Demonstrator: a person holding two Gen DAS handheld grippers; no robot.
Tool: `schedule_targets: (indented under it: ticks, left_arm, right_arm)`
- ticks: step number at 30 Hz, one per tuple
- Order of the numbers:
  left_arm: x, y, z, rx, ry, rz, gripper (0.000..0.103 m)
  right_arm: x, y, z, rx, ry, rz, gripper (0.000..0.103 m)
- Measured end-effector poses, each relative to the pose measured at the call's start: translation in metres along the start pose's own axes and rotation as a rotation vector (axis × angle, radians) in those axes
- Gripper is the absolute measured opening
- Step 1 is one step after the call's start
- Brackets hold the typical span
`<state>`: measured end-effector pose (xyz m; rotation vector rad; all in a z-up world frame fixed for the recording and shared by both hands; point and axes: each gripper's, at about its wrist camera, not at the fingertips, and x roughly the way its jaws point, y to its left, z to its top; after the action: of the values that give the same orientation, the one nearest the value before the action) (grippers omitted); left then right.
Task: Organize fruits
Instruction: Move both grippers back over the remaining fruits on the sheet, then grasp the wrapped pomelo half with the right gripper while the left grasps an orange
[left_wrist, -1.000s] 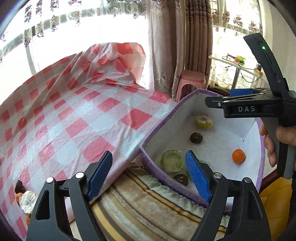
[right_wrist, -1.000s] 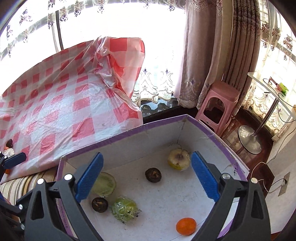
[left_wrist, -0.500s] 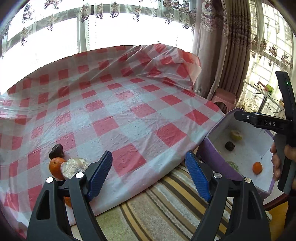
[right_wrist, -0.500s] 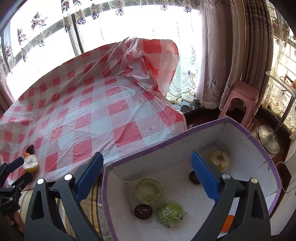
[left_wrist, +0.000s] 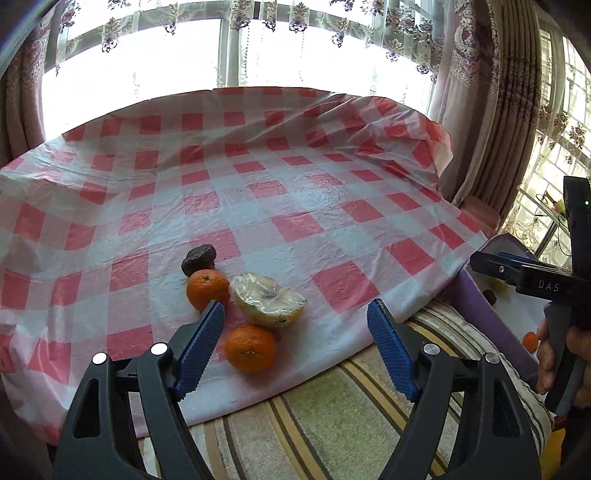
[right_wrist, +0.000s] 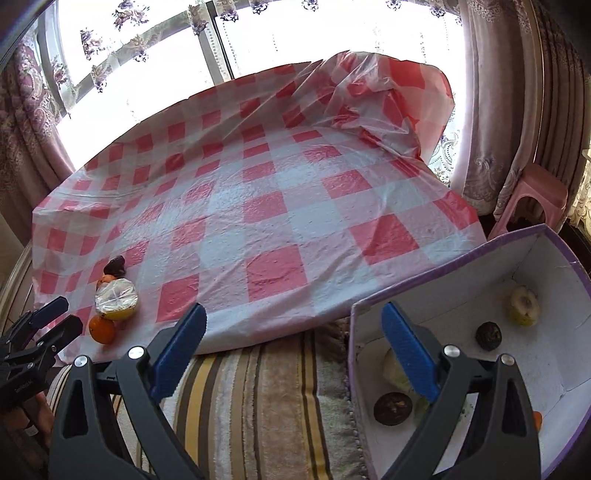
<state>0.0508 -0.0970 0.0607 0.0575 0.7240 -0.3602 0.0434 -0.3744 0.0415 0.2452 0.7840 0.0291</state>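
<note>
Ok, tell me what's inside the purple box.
In the purple box: a cut pale fruit, two dark round fruits and an orange at the edge. The right gripper partly hides a green piece.

Cluster on the checked cloth (left_wrist: 295, 206), near its front edge: dark wrinkled fruit (left_wrist: 198, 259) rearmost, orange (left_wrist: 207, 289) touching it, plastic-wrapped cut half-fruit (left_wrist: 269, 305) beside that, cut face tilted up, second orange (left_wrist: 250, 348) frontmost.
</note>
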Motion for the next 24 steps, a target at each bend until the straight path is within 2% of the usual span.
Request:
schedule_targets:
  ticks: [9,14,18,24]
  left_arm:
    - [0.015,0.037,-0.011,-0.08,0.087,0.017,0.068]
    - [0.028,0.045,-0.016,-0.103,0.137,-0.009,0.063]
    - [0.036,0.042,-0.017,-0.083,0.154,-0.017,0.059]
    - [0.047,0.044,-0.02,-0.094,0.186,-0.048,0.045]
  right_arm:
    - [0.024,0.054,-0.013,-0.077,0.059,0.089,0.096]
    - [0.034,0.07,-0.014,-0.092,0.073,0.111,0.096]
    - [0.04,0.079,-0.011,-0.099,0.074,0.122,0.096]
    - [0.048,0.096,-0.009,-0.123,0.086,0.138,0.096]
